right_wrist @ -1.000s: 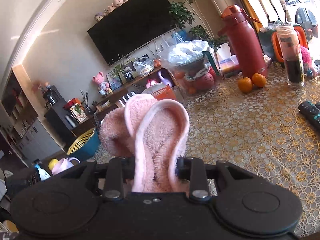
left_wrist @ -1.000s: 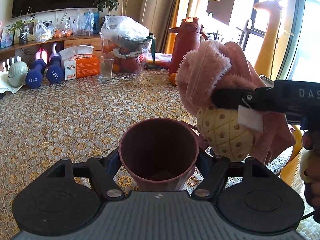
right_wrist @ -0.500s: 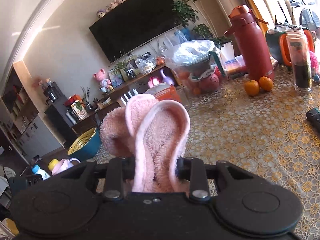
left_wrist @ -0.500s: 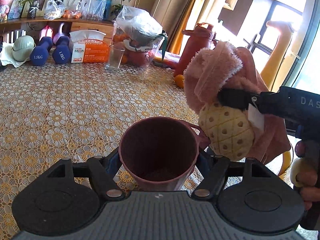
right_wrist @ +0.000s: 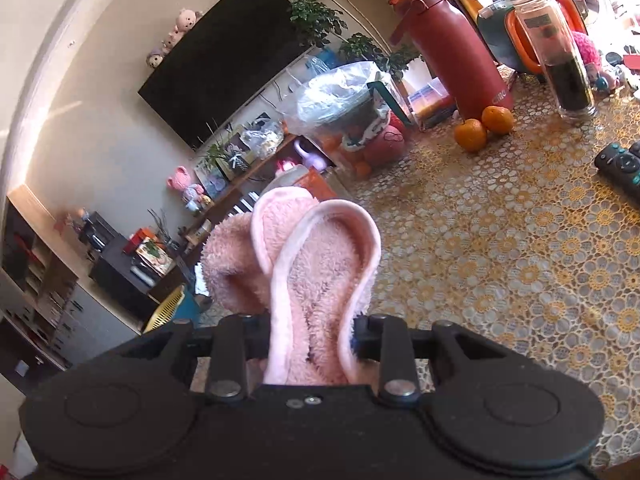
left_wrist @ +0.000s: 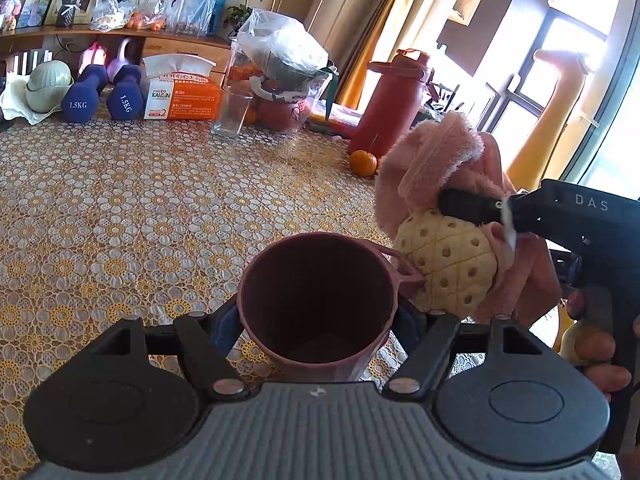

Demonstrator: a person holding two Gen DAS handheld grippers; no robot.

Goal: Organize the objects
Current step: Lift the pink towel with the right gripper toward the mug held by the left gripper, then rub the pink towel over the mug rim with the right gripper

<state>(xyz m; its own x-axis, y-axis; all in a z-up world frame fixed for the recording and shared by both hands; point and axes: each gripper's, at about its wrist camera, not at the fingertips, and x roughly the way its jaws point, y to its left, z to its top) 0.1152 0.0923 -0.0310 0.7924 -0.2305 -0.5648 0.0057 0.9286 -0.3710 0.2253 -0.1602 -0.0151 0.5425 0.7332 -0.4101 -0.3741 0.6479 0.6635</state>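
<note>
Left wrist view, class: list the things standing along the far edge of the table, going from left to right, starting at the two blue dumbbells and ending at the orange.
Blue dumbbells → tissue box → empty glass → bag-covered container → red flask → orange.

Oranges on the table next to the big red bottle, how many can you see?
2. Both oranges sit on the table at the foot of the red bottle, touching: one nearer, one behind it. More orange fruit may be hidden inside the plastic-covered container.
</note>
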